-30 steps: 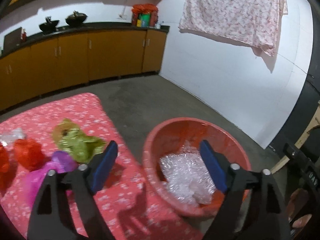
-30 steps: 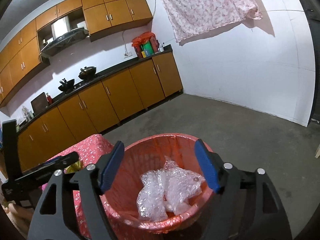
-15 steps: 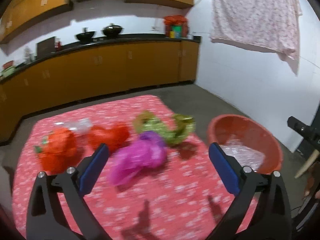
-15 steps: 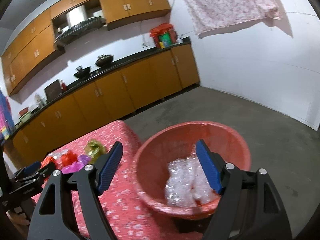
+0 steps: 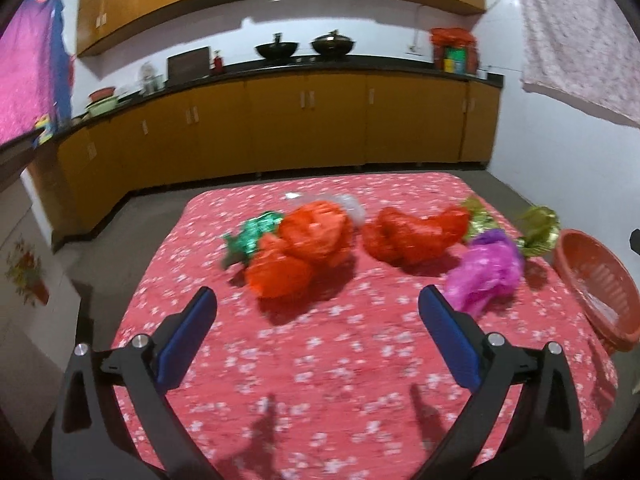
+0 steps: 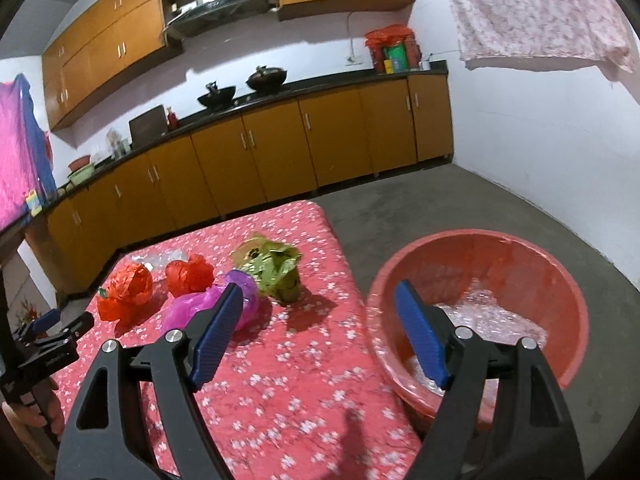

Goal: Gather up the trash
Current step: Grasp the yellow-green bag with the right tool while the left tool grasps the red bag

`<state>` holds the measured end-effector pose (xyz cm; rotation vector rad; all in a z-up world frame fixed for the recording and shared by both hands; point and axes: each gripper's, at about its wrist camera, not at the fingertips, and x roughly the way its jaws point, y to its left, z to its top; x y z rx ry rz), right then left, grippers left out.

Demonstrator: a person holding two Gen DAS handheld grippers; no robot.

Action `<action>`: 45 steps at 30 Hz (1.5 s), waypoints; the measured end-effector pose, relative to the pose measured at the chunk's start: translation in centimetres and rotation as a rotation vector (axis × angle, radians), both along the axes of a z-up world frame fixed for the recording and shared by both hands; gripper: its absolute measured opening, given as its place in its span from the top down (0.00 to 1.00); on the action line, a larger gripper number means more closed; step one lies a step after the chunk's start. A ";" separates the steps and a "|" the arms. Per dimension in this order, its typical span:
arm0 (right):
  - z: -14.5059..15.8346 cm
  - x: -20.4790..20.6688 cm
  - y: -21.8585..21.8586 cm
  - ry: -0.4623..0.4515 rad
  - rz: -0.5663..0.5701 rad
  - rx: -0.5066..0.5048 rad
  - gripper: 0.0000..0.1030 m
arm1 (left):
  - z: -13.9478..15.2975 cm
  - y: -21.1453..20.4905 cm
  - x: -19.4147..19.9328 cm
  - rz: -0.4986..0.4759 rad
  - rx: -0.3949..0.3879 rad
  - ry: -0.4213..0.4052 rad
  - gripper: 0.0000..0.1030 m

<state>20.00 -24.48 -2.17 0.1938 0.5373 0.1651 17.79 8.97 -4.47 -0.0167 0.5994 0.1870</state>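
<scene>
Crumpled bags lie on the red flowered tablecloth (image 5: pixel 320 380): an orange bag (image 5: pixel 304 248) with green foil (image 5: pixel 250 232) beside it, a red bag (image 5: pixel 412 232), a purple bag (image 5: pixel 486 272), and a yellow-green bag (image 5: pixel 538 230). The red basin (image 6: pixel 532 276) stands on the floor at the table's right edge and holds bubble wrap (image 6: pixel 492 316). My left gripper (image 5: pixel 316 332) is open and empty, above the table before the orange bag. My right gripper (image 6: pixel 320 316) is open and empty, between the purple bag (image 6: pixel 212 304) and the basin.
Orange kitchen cabinets (image 5: pixel 304 128) line the back wall, with woks (image 5: pixel 332 44) on the counter. A pink cloth (image 6: pixel 536 12) hangs on the right wall. Grey concrete floor (image 6: pixel 420 200) surrounds the table. The left gripper also shows in the right wrist view (image 6: pixel 48 328) at the left.
My left gripper has swung left from over the basin to above the table, facing the bags. My right gripper has also turned left, so the table has come into its view.
</scene>
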 end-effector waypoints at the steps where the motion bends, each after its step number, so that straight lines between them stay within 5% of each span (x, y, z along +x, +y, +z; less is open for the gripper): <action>1: -0.1 0.7 0.4 0.010 0.005 -0.001 0.30 | -0.1 0.5 0.0 0.012 -0.004 0.000 0.04; 5: -0.9 3.7 1.6 0.053 0.004 0.003 0.40 | -0.4 1.7 0.7 0.039 -0.014 -0.005 0.04; 16: -3.6 9.7 4.2 0.150 0.011 -0.005 0.43 | -1.0 3.4 5.4 0.048 -0.043 0.028 0.04; 18: -4.4 10.3 4.5 0.181 0.021 -0.012 0.53 | -1.2 3.6 6.2 0.049 -0.035 0.035 0.04; 21: -5.1 10.9 4.6 0.215 0.037 -0.028 0.82 | -1.4 3.8 7.4 0.044 -0.029 0.044 0.04; 23: -5.1 10.6 4.6 0.201 0.044 -0.036 0.89 | -1.6 3.9 8.2 0.041 -0.031 0.052 0.04; 39: -4.7 9.3 3.5 0.182 0.052 -0.011 0.91 | -5.0 4.4 12.0 -0.019 -0.089 0.171 0.04; 45: -4.3 8.8 2.9 0.175 0.047 0.001 0.91 | -5.6 4.0 12.2 -0.047 -0.106 0.183 0.34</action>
